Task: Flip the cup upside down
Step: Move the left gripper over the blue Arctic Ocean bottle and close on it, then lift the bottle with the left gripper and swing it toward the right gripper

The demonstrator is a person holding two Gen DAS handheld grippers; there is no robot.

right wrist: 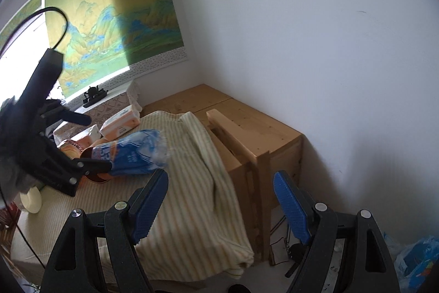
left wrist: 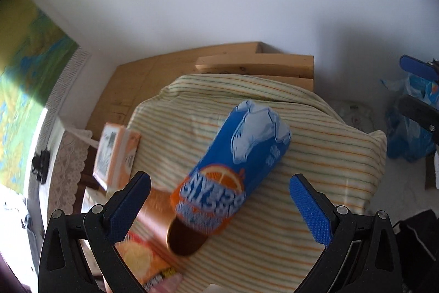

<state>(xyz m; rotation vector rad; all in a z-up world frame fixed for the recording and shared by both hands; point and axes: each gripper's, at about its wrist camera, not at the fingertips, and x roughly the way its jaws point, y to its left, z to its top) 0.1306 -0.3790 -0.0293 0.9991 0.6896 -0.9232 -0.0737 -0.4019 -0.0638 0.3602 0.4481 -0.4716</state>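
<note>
Step in hand: looks like the approach, with nothing gripped yet; the blur suggests the left gripper (left wrist: 219, 205) is on the move.
Cup: a tall blue-and-orange printed cup (left wrist: 233, 169) lies tipped on its side on the striped cloth (left wrist: 315, 155), dark mouth toward the left camera, closed end pointing away toward the wooden bench (left wrist: 153, 78).
Left fingers: spread wide, one on either side of the mouth end, not touching it as far as I can tell.
Right gripper (right wrist: 221, 208): held well apart from the cup, its fingers open on nothing.
Nearby: tissue packs (left wrist: 115, 155) and a snack packet (left wrist: 142, 260) sit close to the mouth.
Next move: my guess is close the left fingers around the body, lift clear of the clutter, then turn it mouth-down.
Watch for: a thin wall would crush easily.
</note>
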